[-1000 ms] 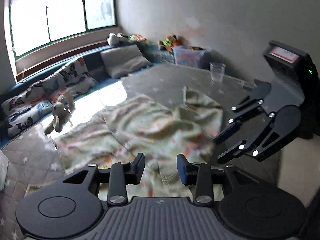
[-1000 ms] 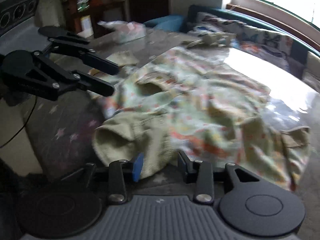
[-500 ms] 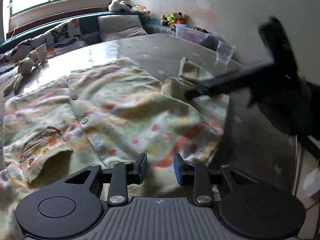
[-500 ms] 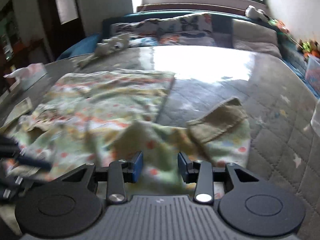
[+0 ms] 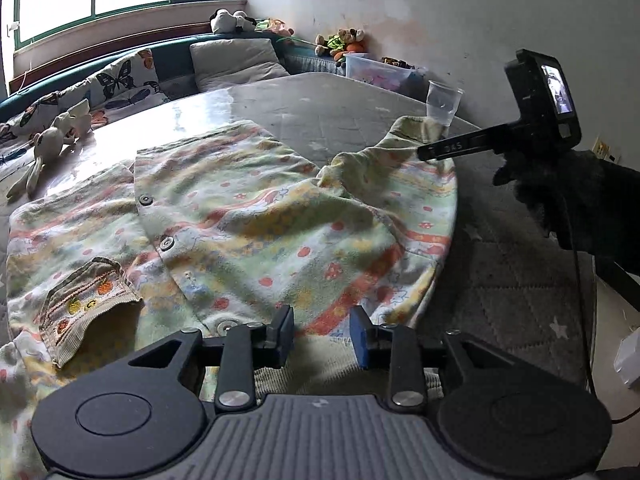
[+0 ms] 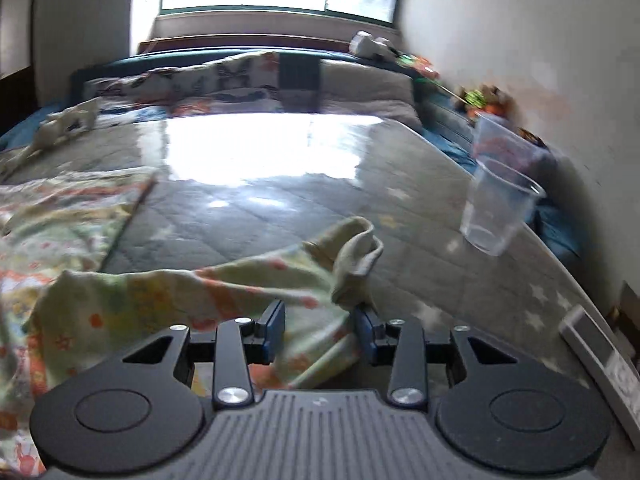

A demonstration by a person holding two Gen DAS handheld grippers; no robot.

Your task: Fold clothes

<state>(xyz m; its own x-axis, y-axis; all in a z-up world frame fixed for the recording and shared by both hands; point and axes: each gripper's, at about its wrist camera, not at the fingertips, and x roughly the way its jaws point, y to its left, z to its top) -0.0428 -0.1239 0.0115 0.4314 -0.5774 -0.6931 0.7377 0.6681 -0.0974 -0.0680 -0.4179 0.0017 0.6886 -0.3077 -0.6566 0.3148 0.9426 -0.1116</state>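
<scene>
- Nearest us, the left gripper hangs over the hem of the patterned shirt; its jaws stand partly apart with fabric just beyond them, and we cannot tell whether the pads press on the cloth.
- Our right gripper has the shirt's sleeve bunched between its jaws, which are also partly apart. The cloth drapes up and over them, so we read it as held, though the pads' contact is half hidden.
- The shirt lies front up on the quilted bed, its buttons in a line down the middle and a corduroy pocket on the side away from the raised sleeve.
- The sleeve cuff stands lifted off the bed on the shirt's far edge, on the clear cup's side.
- Beyond the shirt, that cup stands near the bed's edge; a toy rabbit lies well apart from the garment on its pocket side.
- As we judge it, folding has only begun: the body is spread flat, no fold is laid, and this sleeve has yet to be brought across the front, with the other side and the hem left to fold.
</scene>
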